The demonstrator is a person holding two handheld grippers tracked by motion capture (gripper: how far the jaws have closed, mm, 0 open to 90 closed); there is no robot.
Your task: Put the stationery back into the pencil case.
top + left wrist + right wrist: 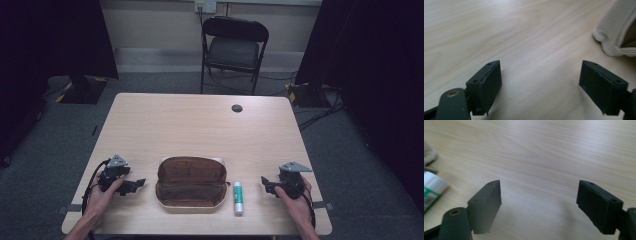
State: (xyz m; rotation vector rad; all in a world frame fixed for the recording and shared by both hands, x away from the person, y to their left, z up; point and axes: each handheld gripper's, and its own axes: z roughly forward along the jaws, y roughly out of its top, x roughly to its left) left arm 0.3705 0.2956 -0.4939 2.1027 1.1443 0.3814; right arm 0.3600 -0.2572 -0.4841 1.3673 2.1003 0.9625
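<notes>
— Where did the pouch lie?

— The brown pouch (pixel 190 186) lay unzipped and spread wide near the front edge of the pale wooden tabletop (pixel 200 125), roughly in the middle, its pale outer rim showing around the brown lining. A white and green tube (pixel 238 198) lay just to its right, close beside it but apart, pointing away from the person.

— And the tools?

— The left tool (pixel 138 184) rested low at the pouch's left, held in the person's left hand (pixel 104 189). In the left gripper view its jaws stood wide apart over bare wood, with the pouch's pale corner (pixel 616 32) off at the upper right. The right tool (pixel 266 183) sat right of the tube in the right hand (pixel 295 195), jaws likewise spread with nothing between them; its own view caught the tube's end (pixel 431 190) at the left edge.

— Anything beyond?

— A dark folding chair (pixel 232 50) stood behind the tabletop.
</notes>
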